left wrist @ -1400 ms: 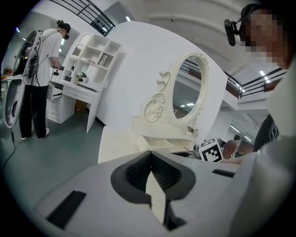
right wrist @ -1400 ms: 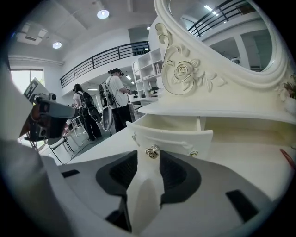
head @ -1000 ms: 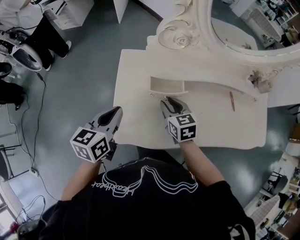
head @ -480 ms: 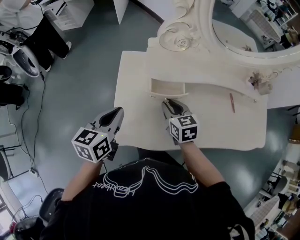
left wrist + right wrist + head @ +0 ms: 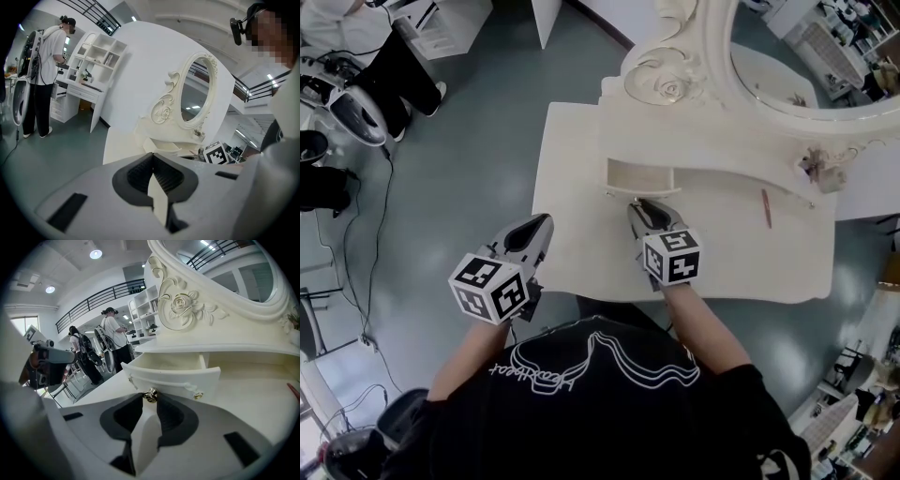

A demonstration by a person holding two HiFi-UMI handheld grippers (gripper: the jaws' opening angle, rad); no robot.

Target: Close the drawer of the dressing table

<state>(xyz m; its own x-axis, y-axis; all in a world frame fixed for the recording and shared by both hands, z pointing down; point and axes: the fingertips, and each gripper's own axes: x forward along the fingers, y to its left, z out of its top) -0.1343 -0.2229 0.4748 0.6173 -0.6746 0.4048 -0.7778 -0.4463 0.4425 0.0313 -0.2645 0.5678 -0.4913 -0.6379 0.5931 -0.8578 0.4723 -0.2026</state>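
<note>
The cream dressing table (image 5: 572, 234) has a small drawer (image 5: 639, 175) pulled out under its upper shelf. In the right gripper view the open drawer (image 5: 171, 376) shows an empty inside and a brass knob (image 5: 150, 395) on its curved front. My right gripper (image 5: 642, 203) reaches the drawer front, and its fingertips (image 5: 150, 397) sit on either side of the knob, pressed against it. My left gripper (image 5: 542, 223) hovers over the table's front left edge, apart from the drawer. Its jaws (image 5: 151, 157) are shut with nothing between them.
An oval mirror (image 5: 787, 56) in a carved frame rises behind the drawer. A red pen (image 5: 765, 208) lies on the tabletop to the right. A person (image 5: 44, 79) stands at white shelves across the grey floor, and cables and equipment lie on the floor at the left.
The head view has drifted slightly. Both grippers keep their places, and the drawer stays open by the same amount.
</note>
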